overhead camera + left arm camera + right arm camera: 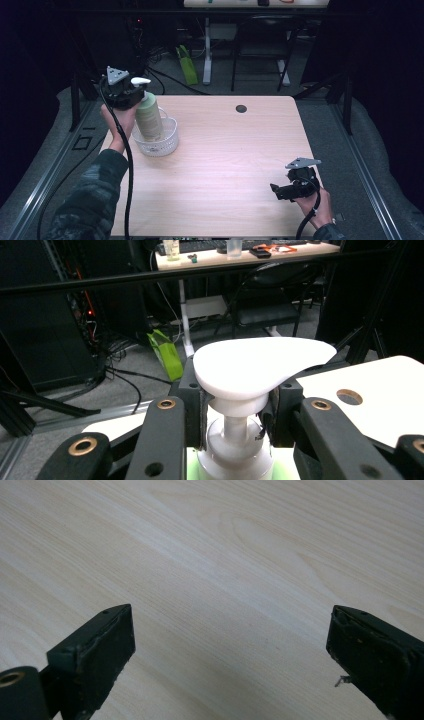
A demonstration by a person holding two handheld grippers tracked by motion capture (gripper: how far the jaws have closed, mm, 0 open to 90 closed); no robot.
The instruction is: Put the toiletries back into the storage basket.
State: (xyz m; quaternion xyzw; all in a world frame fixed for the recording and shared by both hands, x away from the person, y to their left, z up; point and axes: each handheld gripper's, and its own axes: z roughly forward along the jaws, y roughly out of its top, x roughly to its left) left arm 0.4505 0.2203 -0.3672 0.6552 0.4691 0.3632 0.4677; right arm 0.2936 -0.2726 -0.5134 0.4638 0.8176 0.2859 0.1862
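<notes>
High view: the left gripper (131,95) grasps the neck of a green pump bottle (149,117), whose long axis hangs down-forward into a clear basket (167,144). Left gripper view: jaws clamp just beneath the white pump head (260,362). Right gripper view: the right gripper (230,655) stands released over bare table (225,555), well apart from the bottle.

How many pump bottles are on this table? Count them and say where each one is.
1. The green pump bottle stands in the clear basket at the table's far left, the left gripper's jaws shut on its neck under the white pump head.
</notes>
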